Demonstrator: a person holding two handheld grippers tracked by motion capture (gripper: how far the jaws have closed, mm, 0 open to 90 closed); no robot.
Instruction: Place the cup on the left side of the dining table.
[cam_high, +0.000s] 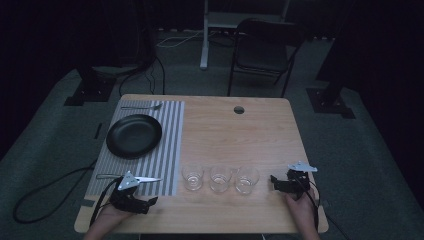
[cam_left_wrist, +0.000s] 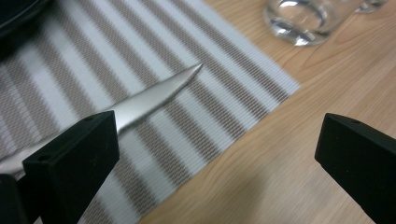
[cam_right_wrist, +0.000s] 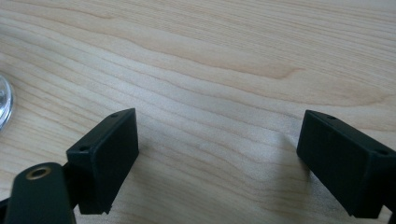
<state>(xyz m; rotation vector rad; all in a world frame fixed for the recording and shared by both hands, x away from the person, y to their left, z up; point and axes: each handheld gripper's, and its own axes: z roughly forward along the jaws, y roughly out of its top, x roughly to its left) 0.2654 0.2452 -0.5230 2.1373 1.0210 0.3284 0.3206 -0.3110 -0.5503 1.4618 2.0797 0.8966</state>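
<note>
In the high view the left gripper (cam_high: 142, 202) sits at the lower left of the frame, near the front edge of the desk (cam_high: 260, 130), with its jaws spread wide and nothing between them. A knife (cam_high: 132, 178) lies on the striped placemat (cam_high: 170, 150) just above it in the frame, blade tip pointing right. In the left gripper view the knife (cam_left_wrist: 154, 95) runs from behind the left jaw up toward the centre of the frame, lying flat on the placemat (cam_left_wrist: 219, 79). A black plate (cam_high: 134, 135) rests higher on the mat, and a fork (cam_high: 142, 107) lies at the mat's top edge. Three clear glasses (cam_high: 220, 178) stand in a row at lower centre. The right gripper (cam_high: 279, 184) is at the lower right, just right of the glasses, also released, with bare wood between its jaws.
</note>
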